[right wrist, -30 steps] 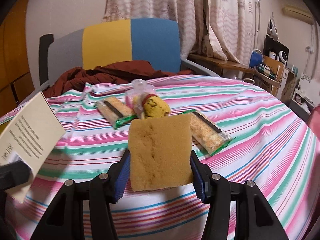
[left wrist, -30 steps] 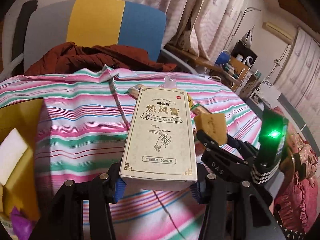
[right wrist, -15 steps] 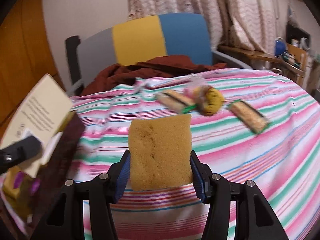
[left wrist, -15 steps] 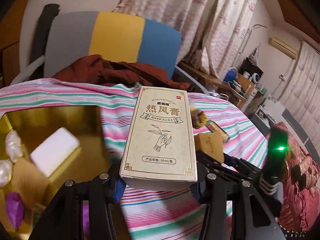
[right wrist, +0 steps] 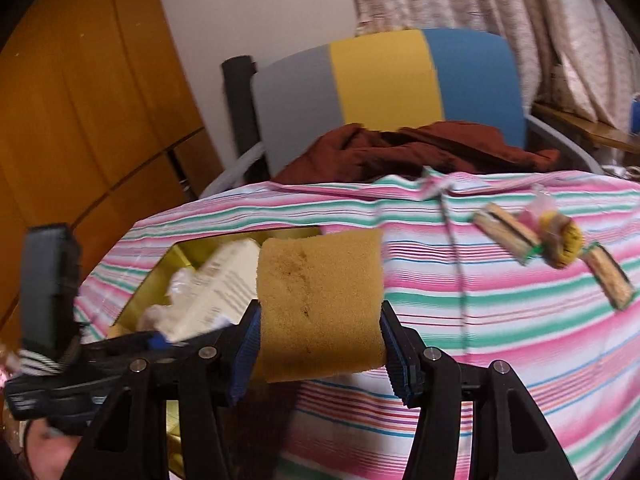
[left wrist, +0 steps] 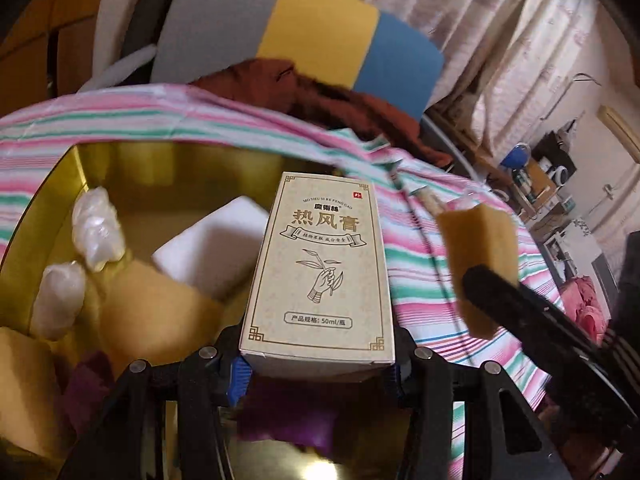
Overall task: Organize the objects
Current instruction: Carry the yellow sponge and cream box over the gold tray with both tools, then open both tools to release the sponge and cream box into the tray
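Over the last second both grippers have swung from the striped table [right wrist: 500, 320] toward the gold tray [left wrist: 76, 168], which now fills the left half of the left wrist view where earlier only its edge showed. The left gripper [left wrist: 318, 376] has its jaws closed on the lower end of the beige box [left wrist: 320, 268], which now hangs over the tray's right part, above a white block [left wrist: 208, 248] and yellow sponge pieces [left wrist: 156, 312] already lying inside. The right gripper [right wrist: 320, 348] has its jaws pressed against both sides of the yellow sponge [right wrist: 320, 304]; in its view the tray has come in at lower left, while the snack bars [right wrist: 508, 234] have slid to the right edge and remain on the table. By my reading, both held items are near their drop point, and the snacks are yet to be collected.
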The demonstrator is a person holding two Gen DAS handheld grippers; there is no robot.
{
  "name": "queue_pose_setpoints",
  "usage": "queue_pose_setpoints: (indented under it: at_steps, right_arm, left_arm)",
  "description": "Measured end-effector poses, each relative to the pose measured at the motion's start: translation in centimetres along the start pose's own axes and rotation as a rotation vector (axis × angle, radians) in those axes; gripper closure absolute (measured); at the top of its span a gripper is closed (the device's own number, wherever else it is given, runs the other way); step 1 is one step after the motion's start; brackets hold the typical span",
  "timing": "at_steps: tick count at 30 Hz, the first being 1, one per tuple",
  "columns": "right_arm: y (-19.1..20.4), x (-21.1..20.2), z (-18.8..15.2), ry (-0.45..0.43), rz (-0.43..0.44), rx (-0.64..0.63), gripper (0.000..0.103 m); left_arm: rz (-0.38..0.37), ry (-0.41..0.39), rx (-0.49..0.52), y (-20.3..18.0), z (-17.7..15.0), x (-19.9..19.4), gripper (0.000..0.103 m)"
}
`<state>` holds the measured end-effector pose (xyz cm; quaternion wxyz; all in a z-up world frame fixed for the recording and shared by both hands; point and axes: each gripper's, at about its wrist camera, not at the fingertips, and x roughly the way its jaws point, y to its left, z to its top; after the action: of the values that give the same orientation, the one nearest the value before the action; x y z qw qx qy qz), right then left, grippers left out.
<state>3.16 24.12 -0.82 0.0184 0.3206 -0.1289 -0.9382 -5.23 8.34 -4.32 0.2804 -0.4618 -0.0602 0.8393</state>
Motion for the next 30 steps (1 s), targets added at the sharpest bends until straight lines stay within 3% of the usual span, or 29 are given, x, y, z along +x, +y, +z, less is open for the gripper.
queue_pose_setpoints:
  at_steps: [6,12,16,23,27,30]
  right_arm:
    - [3.3,1.2,-0.3,0.041,0.033,-0.051,0.046]
    - [3.8,2.8,-0.7,0.082,0.018,-0.047,0.046]
    - [3.8,3.5,-0.8,0.101,0.010,-0.047,0.045]
    - [4.8,5.4,-0.6,0.121,0.014,-0.071,0.045]
    - [5.3,6.0,-0.3,0.123,0.032,-0.081,0.023]
    - [5.4,5.6,-0.2,0.109,0.022,-0.076,0.015]
  left_arm:
    - [0.069,0.017,0.012,1.5,0.2,0.8,0.051]
    - [0.099,0.030,-0.027,3.2,1.1,1.3,0.051]
    - [0.047,-0.009,-0.100,4.2,2.2,-0.3,0.051]
    - [0.093,-0.058,-0.111,5.8,5.3,-1.1,0.051]
    - [0.143,-0.049,-0.119,7.2,6.8,-0.1,0.051]
    - [0.143,-0.025,-0.146,8.2,7.2,0.5,0.051]
